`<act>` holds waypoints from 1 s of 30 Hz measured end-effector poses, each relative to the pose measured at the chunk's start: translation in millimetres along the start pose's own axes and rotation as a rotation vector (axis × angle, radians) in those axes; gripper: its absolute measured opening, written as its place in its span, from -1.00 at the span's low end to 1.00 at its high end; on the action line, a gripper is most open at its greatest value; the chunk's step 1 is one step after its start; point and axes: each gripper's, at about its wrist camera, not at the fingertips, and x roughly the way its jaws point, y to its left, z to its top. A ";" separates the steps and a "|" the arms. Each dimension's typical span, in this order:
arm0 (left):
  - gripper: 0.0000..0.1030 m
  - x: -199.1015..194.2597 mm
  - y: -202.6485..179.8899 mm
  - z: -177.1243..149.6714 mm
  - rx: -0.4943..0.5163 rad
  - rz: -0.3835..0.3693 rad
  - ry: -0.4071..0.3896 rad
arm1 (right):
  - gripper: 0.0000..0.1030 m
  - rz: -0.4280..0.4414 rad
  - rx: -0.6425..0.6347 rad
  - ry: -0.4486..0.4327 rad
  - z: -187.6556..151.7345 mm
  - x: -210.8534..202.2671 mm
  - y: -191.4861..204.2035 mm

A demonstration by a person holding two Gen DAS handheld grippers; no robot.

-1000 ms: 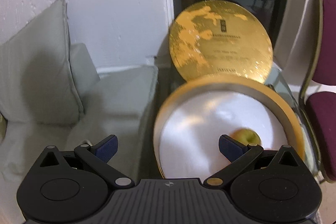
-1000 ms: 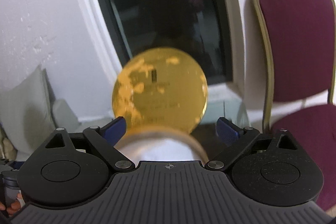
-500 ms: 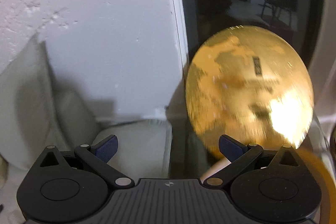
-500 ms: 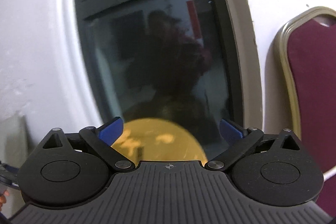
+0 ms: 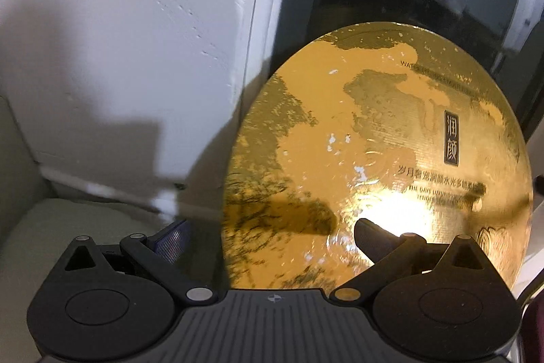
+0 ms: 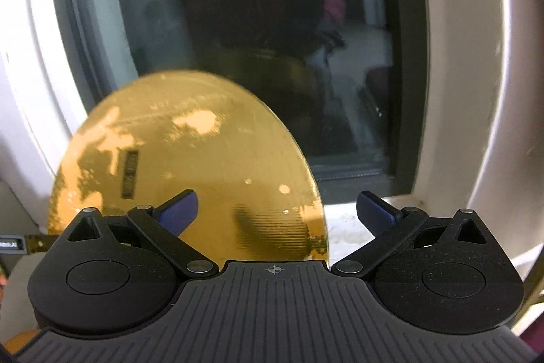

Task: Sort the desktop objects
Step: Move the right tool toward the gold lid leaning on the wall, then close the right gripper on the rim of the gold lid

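Note:
A round gold lid (image 5: 374, 125) with black printed lettering stands on edge, leaning against the dark window. It fills the right half of the left wrist view. My left gripper (image 5: 270, 230) is open close in front of it. The lid's left rim shows between the fingers, and the right finger (image 5: 370, 237) overlaps the lid's face; contact cannot be judged. In the right wrist view the same gold lid (image 6: 190, 159) stands behind the left finger (image 6: 180, 210). My right gripper (image 6: 277, 203) is open and holds nothing.
A white wall (image 5: 119, 56) and a dark window pane (image 6: 255, 5), which reflects a person, close off the back. A grey cushion (image 5: 68, 227) lies low on the left. A white sill (image 6: 346, 227) runs under the window, with maroon chair fabric (image 6: 533, 339) at the right edge.
The left gripper has moved in toward the gold lid, which now looks much larger; the white-lined round box has left the view. The right view swung upward, then dipped, showing more of the lid.

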 end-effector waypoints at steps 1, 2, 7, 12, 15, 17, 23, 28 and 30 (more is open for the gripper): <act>0.98 2.7 0.3 -1.1 -0.007 -0.004 -0.011 | 0.98 -0.001 0.001 -0.003 -2.2 6.7 -1.4; 0.98 4.6 0.6 -2.0 -0.015 -0.008 -0.021 | 0.98 -0.001 0.003 -0.006 -4.4 13.3 -2.9; 0.99 14.1 2.2 -1.9 -0.011 -0.031 -0.083 | 0.98 0.035 0.052 -0.023 -15.8 29.2 -9.8; 0.99 17.0 6.8 2.0 -0.061 -0.078 -0.102 | 1.00 0.076 0.083 -0.021 -20.0 39.4 -13.1; 0.99 20.7 2.0 -1.3 -0.068 -0.104 -0.093 | 1.00 0.126 0.179 0.024 -23.4 43.6 -20.7; 0.99 19.4 1.0 -2.2 -0.069 -0.101 -0.097 | 1.00 0.111 0.185 0.022 -23.4 43.3 -18.2; 0.97 -7.4 -10.0 8.9 -0.029 -0.074 -0.126 | 0.95 0.080 0.180 0.036 -8.0 28.3 -8.2; 0.96 -66.6 -16.4 16.0 -0.014 -0.082 -0.186 | 0.92 0.091 0.173 -0.054 19.2 -12.0 4.1; 0.96 -95.6 -18.7 18.2 -0.011 -0.088 -0.210 | 0.91 0.105 0.183 -0.093 32.1 -36.9 6.5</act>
